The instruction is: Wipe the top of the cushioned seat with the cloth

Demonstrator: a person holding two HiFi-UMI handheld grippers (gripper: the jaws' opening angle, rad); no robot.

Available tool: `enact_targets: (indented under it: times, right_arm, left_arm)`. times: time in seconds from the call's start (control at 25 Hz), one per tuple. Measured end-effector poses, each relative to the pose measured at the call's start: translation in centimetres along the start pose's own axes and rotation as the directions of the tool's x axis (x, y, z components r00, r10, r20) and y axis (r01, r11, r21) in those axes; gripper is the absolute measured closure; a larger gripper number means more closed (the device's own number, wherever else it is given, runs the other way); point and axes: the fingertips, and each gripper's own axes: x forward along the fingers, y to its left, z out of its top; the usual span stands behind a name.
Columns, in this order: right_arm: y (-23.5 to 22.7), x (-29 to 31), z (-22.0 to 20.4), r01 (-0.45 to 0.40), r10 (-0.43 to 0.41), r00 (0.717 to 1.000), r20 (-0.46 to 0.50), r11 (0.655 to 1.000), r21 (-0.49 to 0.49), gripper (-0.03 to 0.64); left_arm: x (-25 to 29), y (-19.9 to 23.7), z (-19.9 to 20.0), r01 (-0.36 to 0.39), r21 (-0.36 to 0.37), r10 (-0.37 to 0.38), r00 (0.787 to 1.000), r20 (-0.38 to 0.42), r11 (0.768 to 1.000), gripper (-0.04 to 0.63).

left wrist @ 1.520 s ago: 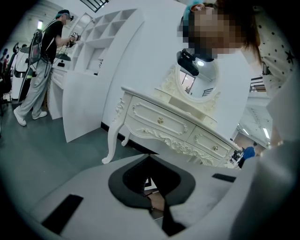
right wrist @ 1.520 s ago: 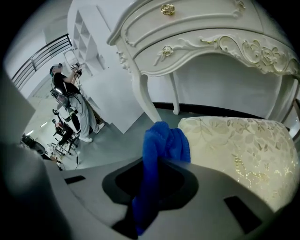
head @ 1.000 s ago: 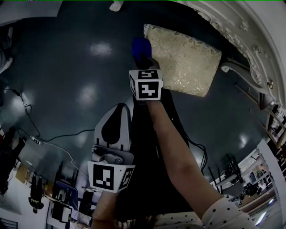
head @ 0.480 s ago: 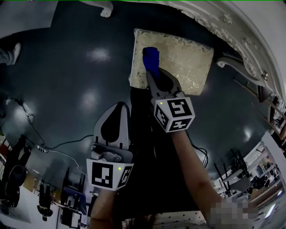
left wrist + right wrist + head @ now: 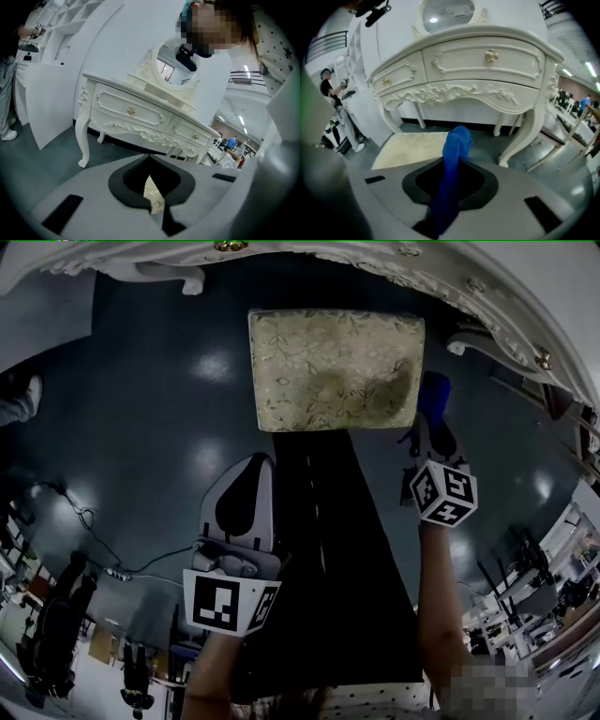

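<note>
The cushioned seat (image 5: 333, 369) is a cream, floral-patterned pad on the dark floor in front of a white dressing table. My right gripper (image 5: 430, 420) is just off the seat's right edge, shut on a blue cloth (image 5: 433, 393) that sticks out beyond its tips, clear of the seat top. In the right gripper view the cloth (image 5: 453, 159) stands up between the jaws of the right gripper (image 5: 450, 185), and the seat (image 5: 412, 146) lies ahead to the left. My left gripper (image 5: 253, 465) hangs below the seat's near left corner, shut and holding nothing. A sliver of the seat (image 5: 153, 199) shows past it.
The white carved dressing table (image 5: 487, 70) stands right behind the seat, its curved legs (image 5: 534, 136) close to the right of the cloth. A person's dark clothing (image 5: 328, 568) fills the lower middle of the head view. Cables (image 5: 112, 568) lie on the floor at left.
My right gripper has carried the blue cloth from the seat's left part across to just past its right edge. The left gripper has stayed where it was.
</note>
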Motion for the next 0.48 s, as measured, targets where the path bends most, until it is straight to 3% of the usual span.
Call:
enact_targets:
  times: [0.16, 0.48]
  right_arm:
    - [-5.4, 1.2, -3.3, 0.117, -0.116, 0.992, -0.057, 0.993, 0.016, 0.535]
    - [-5.8, 4.6, -7.5, 0.118, -0.120, 0.980, -0.159, 0.993, -0.019, 0.535]
  left_arm:
    - [1.0, -1.3, -0.1, 0.032, 0.020, -0.032, 0.999, -0.022, 0.999, 0.600]
    - [1.9, -2.6, -0.6, 0.061, 0.040, -0.058, 0.997, -0.054, 0.997, 0.600]
